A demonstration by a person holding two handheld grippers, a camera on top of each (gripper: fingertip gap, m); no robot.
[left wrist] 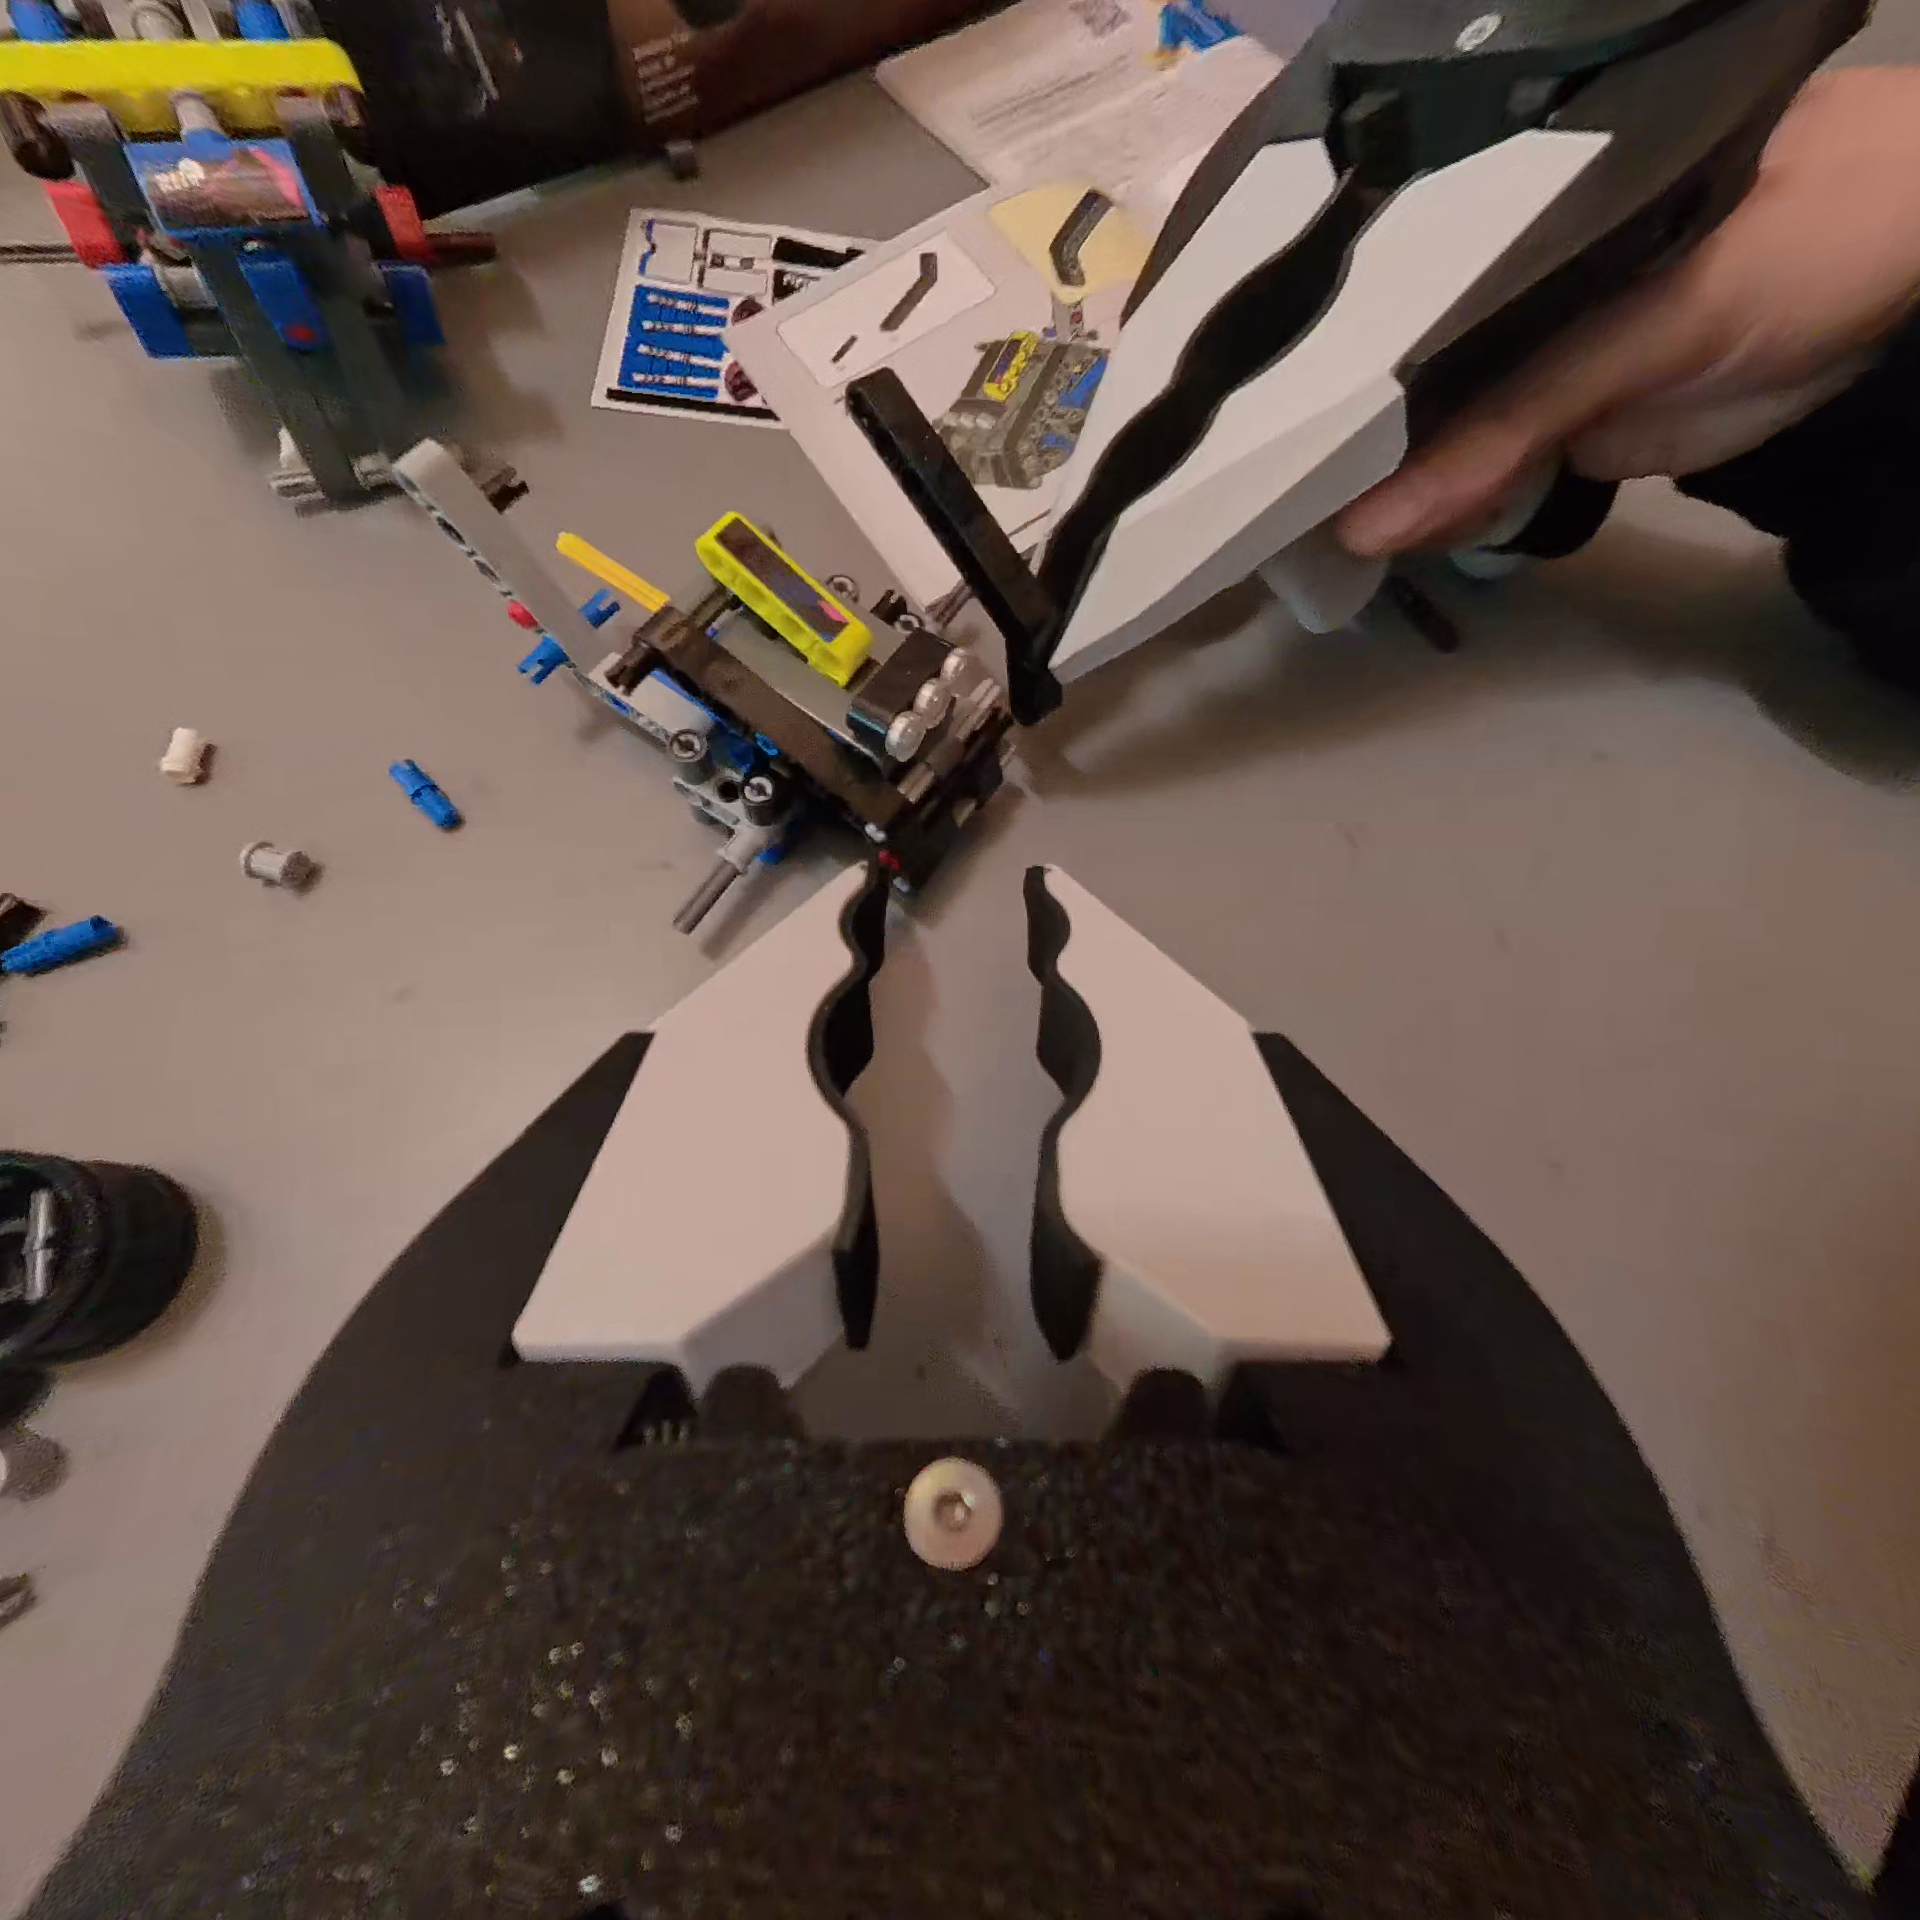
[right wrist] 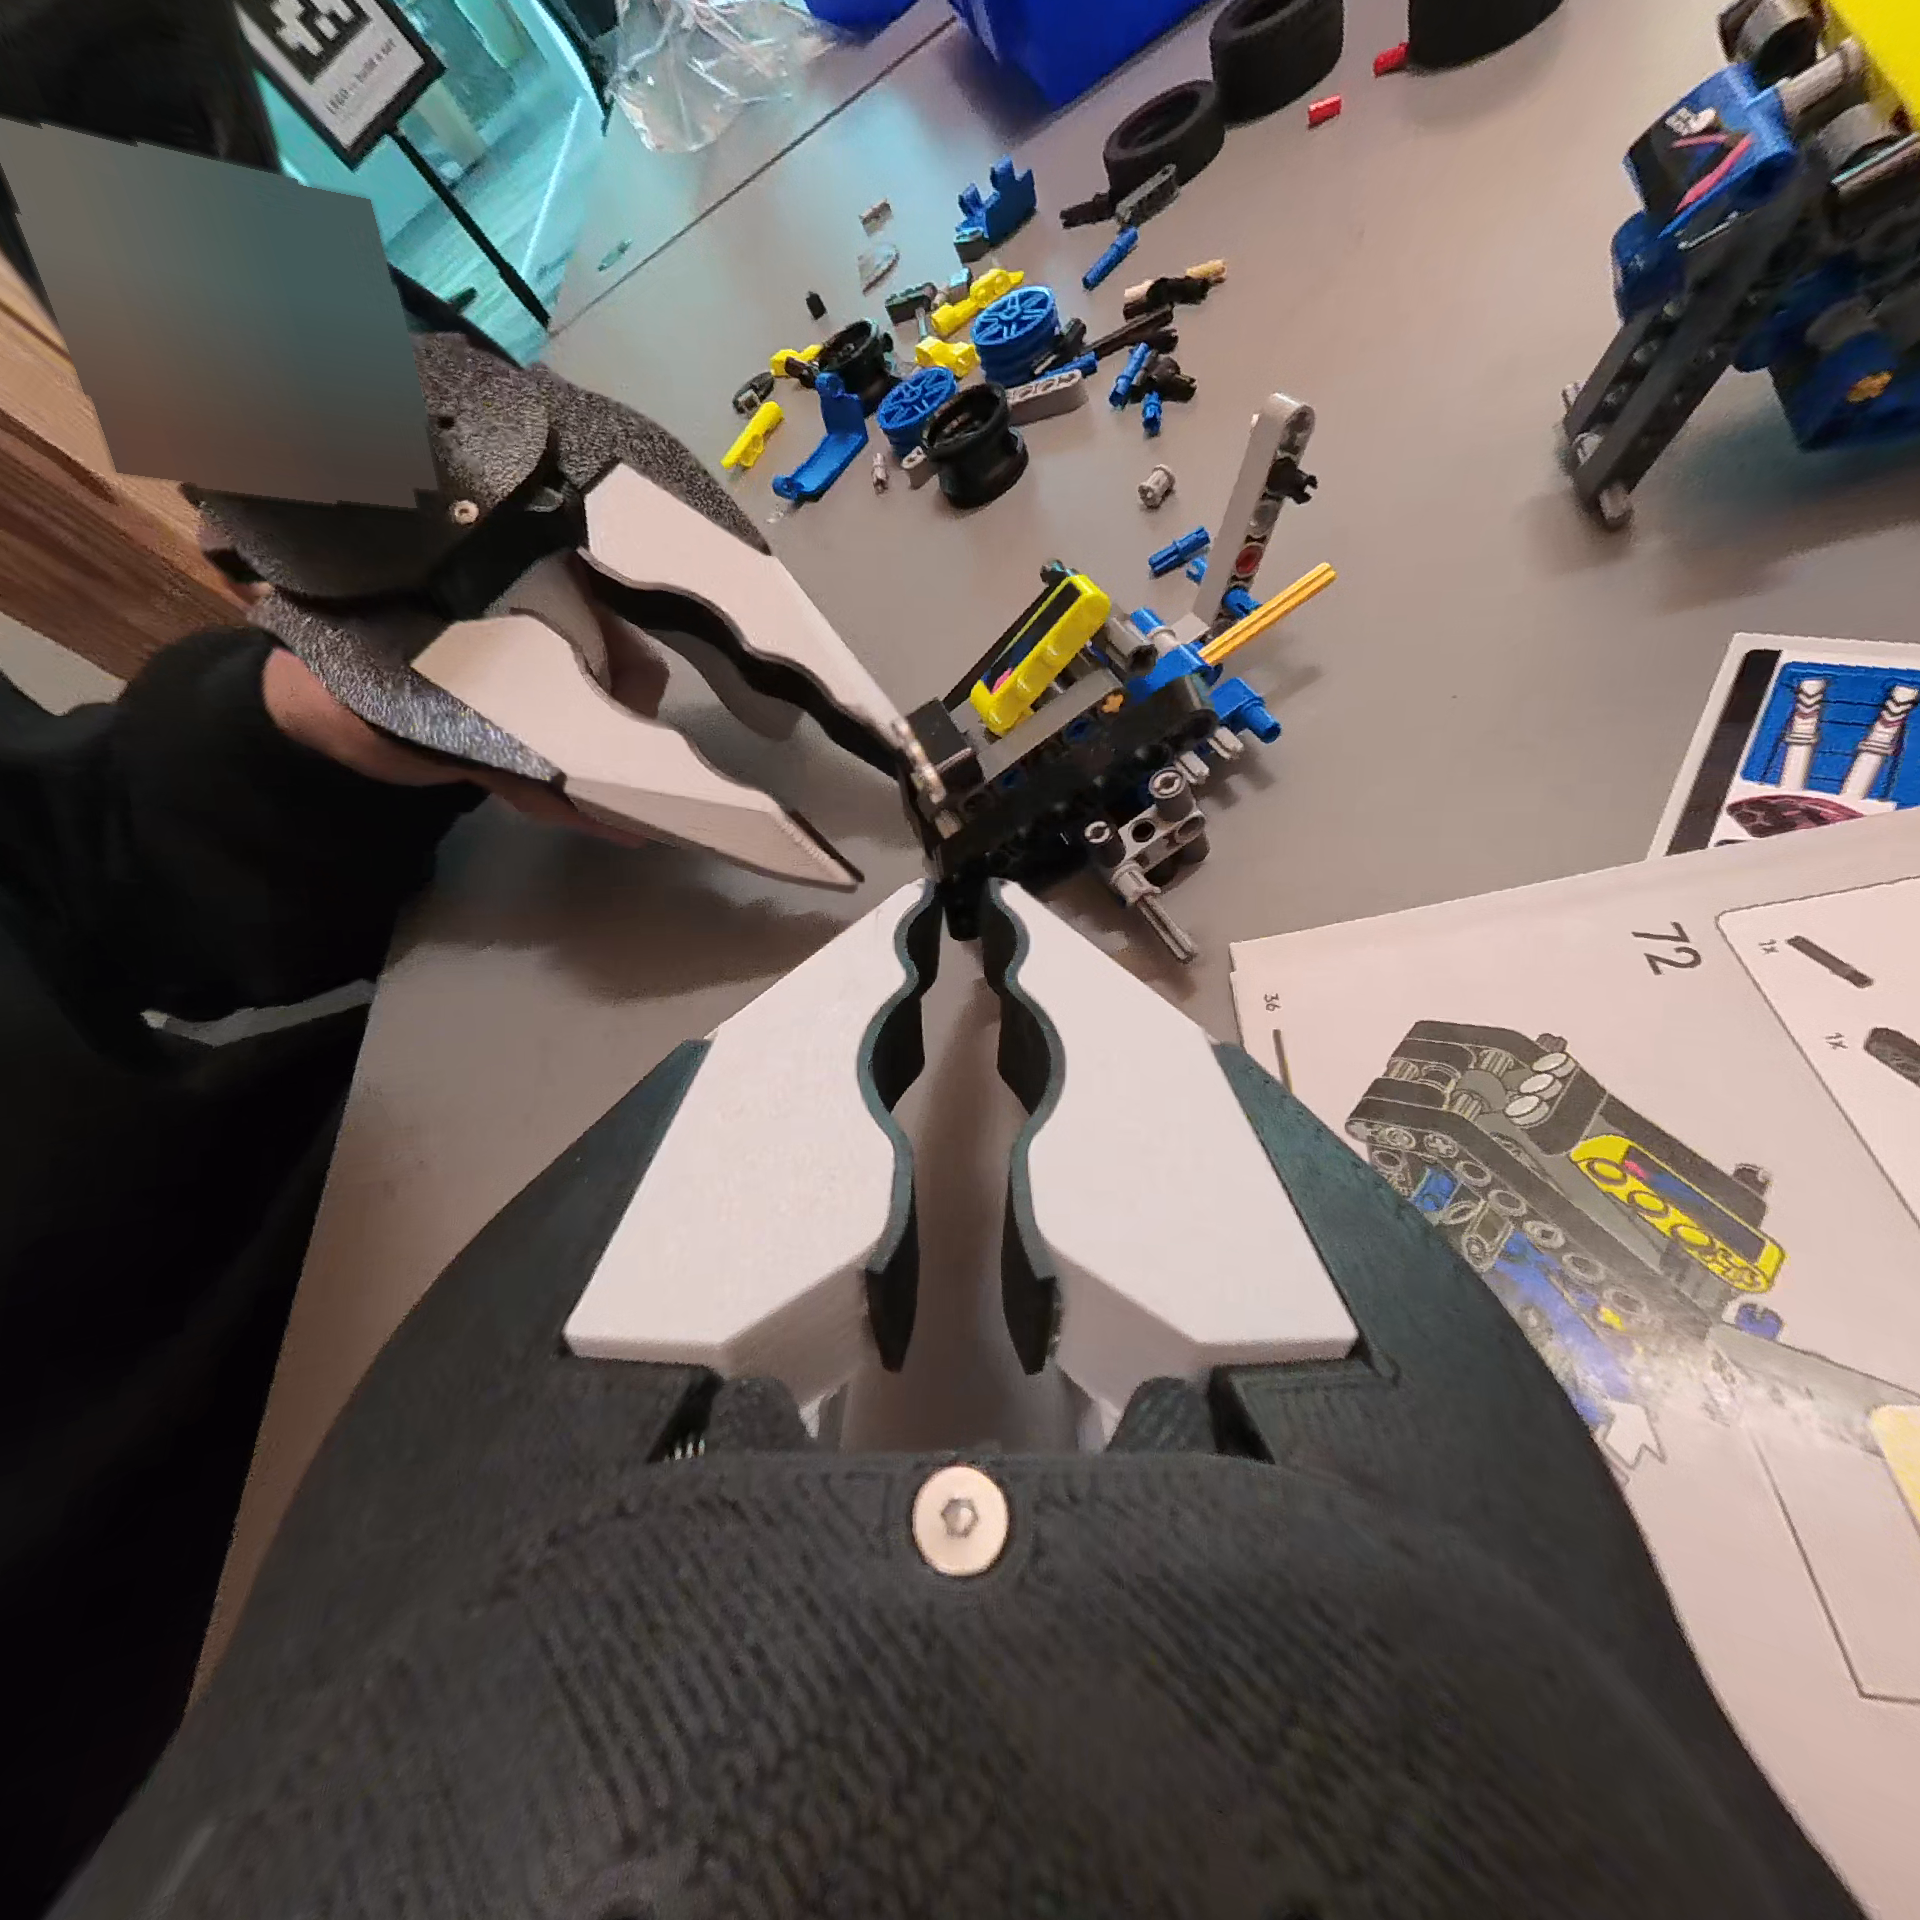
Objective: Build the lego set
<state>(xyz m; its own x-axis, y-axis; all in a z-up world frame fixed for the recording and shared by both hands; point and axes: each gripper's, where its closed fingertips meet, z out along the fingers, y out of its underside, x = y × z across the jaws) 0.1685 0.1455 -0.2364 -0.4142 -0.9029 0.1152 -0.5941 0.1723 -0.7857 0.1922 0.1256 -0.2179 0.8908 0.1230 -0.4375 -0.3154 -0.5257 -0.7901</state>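
Two close wrist views, facing each other, sharing brick assembly (left wrist: 810,707)

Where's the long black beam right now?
The long black beam is clamped in the right gripper, upper middle of the left wrist view, its lower end beside the small brick assembly by the instruction booklet.

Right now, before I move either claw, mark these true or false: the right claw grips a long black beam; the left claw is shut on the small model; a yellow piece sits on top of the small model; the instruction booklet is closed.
1. The right claw grips a long black beam. True: its pads pinch the beam's end.
2. The left claw is shut on the small model. False: its jaws stand apart, nothing between them.
3. A yellow piece sits on top of the small model. True.
4. The instruction booklet is closed. False: it lies open at a drawn building step.
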